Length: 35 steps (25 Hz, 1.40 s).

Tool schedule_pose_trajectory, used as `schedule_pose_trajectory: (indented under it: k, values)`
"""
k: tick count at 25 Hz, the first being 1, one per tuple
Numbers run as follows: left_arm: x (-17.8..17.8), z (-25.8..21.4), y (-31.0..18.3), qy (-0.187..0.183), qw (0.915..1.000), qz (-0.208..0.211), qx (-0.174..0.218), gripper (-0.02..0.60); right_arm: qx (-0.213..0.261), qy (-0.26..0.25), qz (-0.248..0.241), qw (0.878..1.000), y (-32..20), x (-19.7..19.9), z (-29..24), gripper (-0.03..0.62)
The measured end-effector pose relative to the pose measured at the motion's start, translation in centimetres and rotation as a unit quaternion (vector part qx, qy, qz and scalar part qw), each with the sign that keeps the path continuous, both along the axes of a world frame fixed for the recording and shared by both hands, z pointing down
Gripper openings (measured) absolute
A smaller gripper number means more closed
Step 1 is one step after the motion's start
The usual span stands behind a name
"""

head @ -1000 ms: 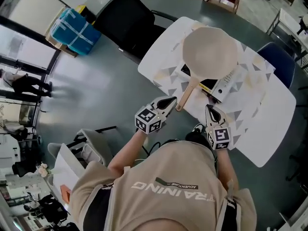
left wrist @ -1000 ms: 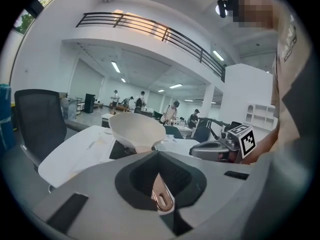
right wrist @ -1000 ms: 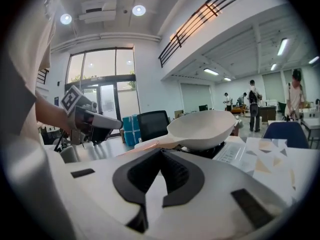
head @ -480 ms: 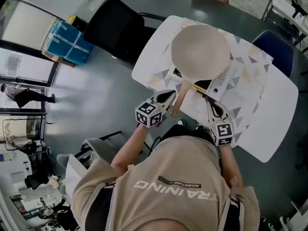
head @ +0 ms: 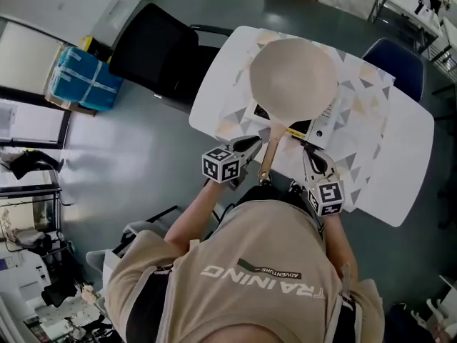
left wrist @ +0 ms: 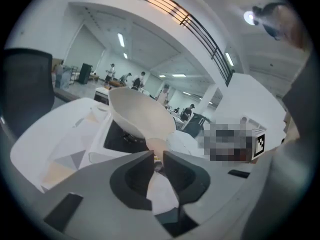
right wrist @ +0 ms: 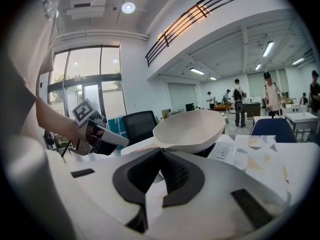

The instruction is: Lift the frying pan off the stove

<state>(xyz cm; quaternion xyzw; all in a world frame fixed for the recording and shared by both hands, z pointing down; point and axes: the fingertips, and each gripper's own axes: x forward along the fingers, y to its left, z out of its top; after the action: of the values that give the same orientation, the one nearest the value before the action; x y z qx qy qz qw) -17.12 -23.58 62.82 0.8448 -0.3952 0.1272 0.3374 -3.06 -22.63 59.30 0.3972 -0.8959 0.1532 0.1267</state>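
1. Where the room's grey floor gives way, a white tabletop [head: 400,163] printed with pale triangles fills the far half of the head view, tilted so that its long side runs from far left to near right.
2. A black chair [head: 161,48] stands at the tabletop's left end, and a blue chair [head: 389,56] stands at its far right edge.
3. The frying pan [head: 293,77], cream and round, sits on the stove [head: 321,127], which is a flat white unit whose control strip shows at the pan's near right.
4. The pan's wooden handle [head: 268,159] points toward the person and reaches past the near edge of the tabletop, between the 2 grippers.
5. The left gripper [head: 246,146] is just left of the handle; its fingers [left wrist: 137,176] have just been opening and stand released with a narrow gap, nothing gripped, and the handle's near end shows just beyond their tips.
6. The right gripper [head: 313,159] is just right of the handle, at the near edge of the stove; its fingers [right wrist: 177,176] are clenched tip to tip on nothing, and the pan is beyond them.
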Motion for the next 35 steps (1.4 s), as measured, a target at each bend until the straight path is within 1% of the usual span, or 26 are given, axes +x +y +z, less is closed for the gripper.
schedule_pose_trajectory:
  k: [2,3,4,5,6,7,8,9,11,13,14,17,18,20,21,23,24,25,26,29,30,32,33,34,35]
  values:
    - [0.5,1.3,0.2,0.032,0.9986,0.02,-0.038,0.149,-0.002,0.01,0.013,1.0,0.5,0.3,0.1,0.005]
    - [0.8,1.9,0.4,0.054,0.9964,0.03,-0.058,0.175,-0.005,0.013,0.021,1.0,0.7,0.5,0.3,0.005]
    - [1.2,2.2,0.4,0.085,0.9925,0.036,-0.081,0.176,-0.009,0.015,0.03,0.999,1.0,0.7,0.5,0.005]
    - [1.6,2.3,0.3,0.123,0.9862,0.037,-0.105,0.176,-0.013,0.017,0.038,0.999,1.2,0.9,0.8,0.005]
    - [1.9,2.3,0.0,0.163,0.9777,0.036,-0.128,0.181,-0.017,0.02,0.045,0.999,1.4,1.0,1.0,0.005]
    - [2.3,2.3,-0.3,0.195,0.9689,0.036,-0.149,0.199,-0.02,0.024,0.051,0.998,1.6,1.2,1.1,0.005]
    - [2.7,2.5,-0.6,0.214,0.9619,0.04,-0.165,0.202,-0.021,0.028,0.057,0.998,1.8,1.4,1.2,0.005]
    - [3.1,2.8,-0.7,0.223,0.9572,0.048,-0.179,0.204,-0.021,0.031,0.063,0.997,1.9,1.5,1.2,0.005]
    - [4.0,3.4,-0.9,0.23,0.9493,0.071,-0.203,0.218,-0.022,0.034,0.076,0.996,1.8,1.8,1.2,0.005]
    - [5.1,3.5,-0.9,0.239,0.9404,0.098,-0.221,0.218,-0.023,0.037,0.089,0.995,1.8,2.0,1.3,0.005]
    - [5.6,3.6,-1.0,0.239,0.938,0.111,-0.225,0.218,-0.024,0.038,0.095,0.994,1.8,2.1,1.3,0.005]
    - [6.9,4.2,-1.2,0.216,0.9378,0.144,-0.231,0.218,-0.024,0.043,0.109,0.993,2.0,2.2,1.3,0.005]
    - [7.3,4.4,-1.2,0.21,0.9365,0.155,-0.234,0.219,-0.024,0.044,0.113,0.992,2.0,2.3,1.4,0.005]
    - [8.3,4.7,-1.2,0.208,0.9305,0.177,-0.244,0.219,-0.027,0.044,0.121,0.991,2.2,2.4,1.6,0.005]
    - [8.7,4.9,-1.1,0.211,0.9257,0.188,-0.251,0.218,-0.029,0.044,0.126,0.991,2.3,2.6,1.7,0.005]
    - [9.6,4.9,-0.9,0.226,0.9136,0.209,-0.266,0.193,-0.033,0.044,0.134,0.989,2.4,2.8,2.0,0.005]
    - [10.0,4.8,-0.9,0.232,0.9083,0.219,-0.271,0.153,-0.036,0.044,0.138,0.989,2.5,3.0,2.1,0.005]
    - [10.3,4.7,-0.8,0.232,0.9053,0.228,-0.273,0.135,-0.037,0.045,0.14,0.988,2.5,3.1,2.2,0.005]
    - [10.5,4.7,-0.8,0.229,0.9043,0.235,-0.273,0.137,-0.038,0.045,0.143,0.988,2.5,3.1,2.2,0.005]
    - [10.8,5.2,-0.8,0.219,0.9029,0.242,-0.28,0.132,-0.041,0.045,0.146,0.987,2.5,3.2,2.4,0.005]
    - [10.9,5.4,-0.8,0.222,0.9001,0.241,-0.287,0.123,-0.042,0.044,0.146,0.987,2.5,3.2,2.4,0.005]
    - [11.1,5.4,-0.7,0.241,0.8907,0.236,-0.305,0.086,-0.042,0.043,0.145,0.988,2.5,2.8,2.5,0.005]
    - [11.0,5.3,-0.7,0.25,0.8877,0.232,-0.309,0.078,-0.042,0.042,0.143,0.988,2.4,2.5,2.5,0.005]
    - [11.0,5.2,-0.7,0.256,0.8877,0.228,-0.308,0.075,-0.041,0.041,0.141,0.988,2.4,2.3,2.4,0.005]
    - [10.9,5.1,-0.8,0.259,0.8897,0.223,-0.302,0.075,-0.04,0.041,0.139,0.989,2.4,2.2,2.3,0.005]
